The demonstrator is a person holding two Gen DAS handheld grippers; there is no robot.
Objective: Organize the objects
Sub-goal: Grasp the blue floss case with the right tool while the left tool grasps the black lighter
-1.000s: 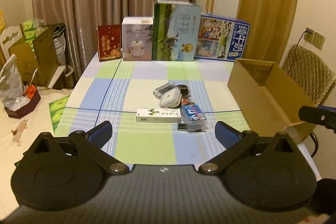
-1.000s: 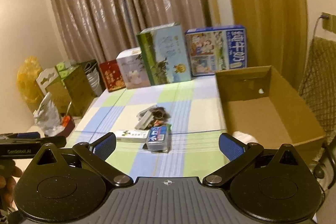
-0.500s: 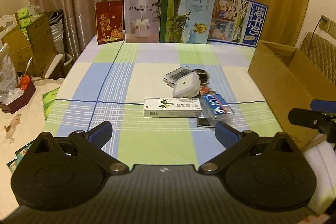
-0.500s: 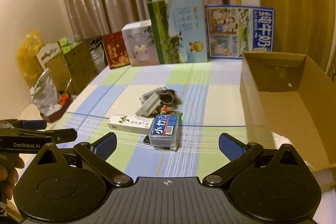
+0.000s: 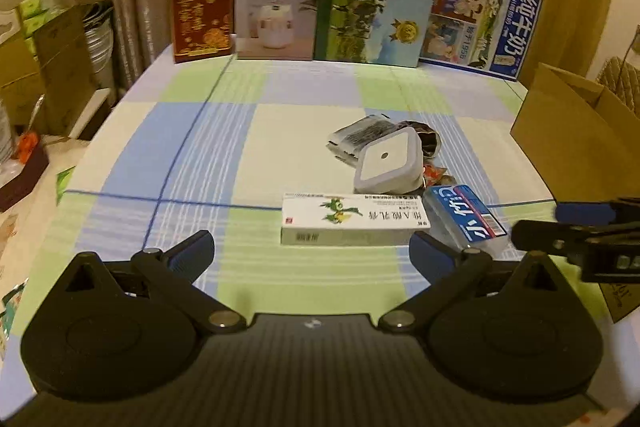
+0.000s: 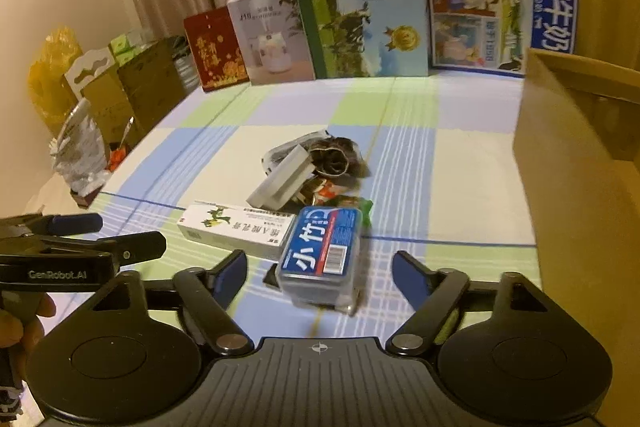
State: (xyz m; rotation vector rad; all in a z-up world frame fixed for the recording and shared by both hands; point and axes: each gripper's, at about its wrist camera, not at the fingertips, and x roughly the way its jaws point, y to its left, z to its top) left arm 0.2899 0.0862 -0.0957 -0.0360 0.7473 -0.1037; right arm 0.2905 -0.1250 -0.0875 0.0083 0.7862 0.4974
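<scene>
Tools both gaped wide, gripping nothing: right tool (image 6: 319, 269) straddled the toothpick box (image 6: 322, 250), so closing on it looked next, then the cardboard box (image 6: 576, 163).

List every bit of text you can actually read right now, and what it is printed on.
"GenRobot.AI": left gripper body.
"小竹": clear plastic case label.
"J10": white appliance box.
"纯牛奶": blue milk carton.
White medicine box: print blurred.
Red box: gold characters unreadable.

Carton (image 5: 352, 223) left of, touching case (image 5: 466, 217); plug (image 5: 390, 161) behind
</scene>
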